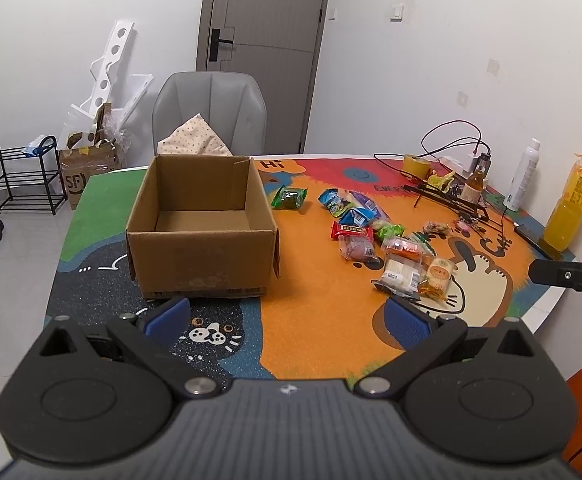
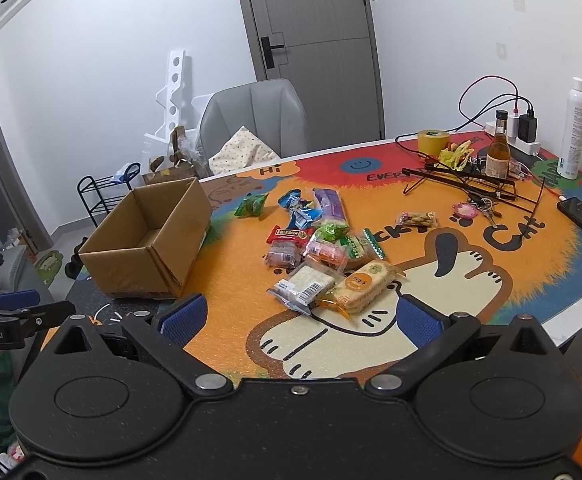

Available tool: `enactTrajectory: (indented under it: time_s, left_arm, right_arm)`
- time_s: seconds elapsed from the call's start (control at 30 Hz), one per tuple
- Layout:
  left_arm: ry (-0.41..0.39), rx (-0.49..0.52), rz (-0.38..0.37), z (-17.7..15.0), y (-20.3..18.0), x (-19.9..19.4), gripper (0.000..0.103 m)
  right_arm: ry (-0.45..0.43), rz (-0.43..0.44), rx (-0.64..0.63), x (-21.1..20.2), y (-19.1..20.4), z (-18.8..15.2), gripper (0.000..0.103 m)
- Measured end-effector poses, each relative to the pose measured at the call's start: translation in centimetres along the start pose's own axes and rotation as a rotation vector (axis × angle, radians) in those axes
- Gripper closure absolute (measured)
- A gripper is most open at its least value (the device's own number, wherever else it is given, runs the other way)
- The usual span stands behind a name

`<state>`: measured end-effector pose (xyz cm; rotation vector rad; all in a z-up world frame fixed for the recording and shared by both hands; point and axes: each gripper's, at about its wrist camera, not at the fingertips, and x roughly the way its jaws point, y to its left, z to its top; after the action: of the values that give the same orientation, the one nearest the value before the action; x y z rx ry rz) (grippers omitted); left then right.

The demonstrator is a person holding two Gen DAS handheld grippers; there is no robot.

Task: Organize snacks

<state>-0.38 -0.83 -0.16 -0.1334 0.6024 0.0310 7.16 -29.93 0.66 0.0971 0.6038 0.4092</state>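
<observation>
Left gripper and right gripper wide apart, empty.

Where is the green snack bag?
In both views the green snack bag lies on the mat, just right of the cardboard box, left of the other snacks.

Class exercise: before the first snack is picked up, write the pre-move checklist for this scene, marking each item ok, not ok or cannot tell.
1. Cardboard box open and empty: ok.
2. Left hand-held gripper open, holding nothing: ok.
3. Right hand-held gripper open, holding nothing: ok.
4. Nearest snacks, white packet and orange biscuit pack, lying unobstructed on top: ok.
5. Snacks separated for single picks: not ok, most overlap in a pile.
6. Packets sealed: cannot tell.
</observation>
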Motion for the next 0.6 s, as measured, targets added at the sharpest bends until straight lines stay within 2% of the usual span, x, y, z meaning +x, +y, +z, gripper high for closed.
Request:
enactTrajectory:
  time_s: [0.23,0.33,0.43,0.6]
  left_arm:
    - [-0.015,-0.005,0.005,0.0,0.0,0.5,0.0]
    - [-0.042,0.039,-0.007,0.2,-0.6,0.5,0.0]
    - [-0.059,0.057,0.012,0.5,-0.9,0.8,0.0]
    - [-0.063,0.046,-0.018,1.0,-1.2,2.1,0.0]
  right_arm:
    - [-0.01,0.009,-0.006,0.3,-0.1,-0.4,0.0]
    - [-0.012,0.001,-0.013,0.6,-0.2,-0.4,0.0]
    - [-0.013,-0.014,-0.007,1.0,-0.4,-0.4,0.0]
    - [-0.016,-0.039,0.0,2.1,-1.0,-0.5,0.0]
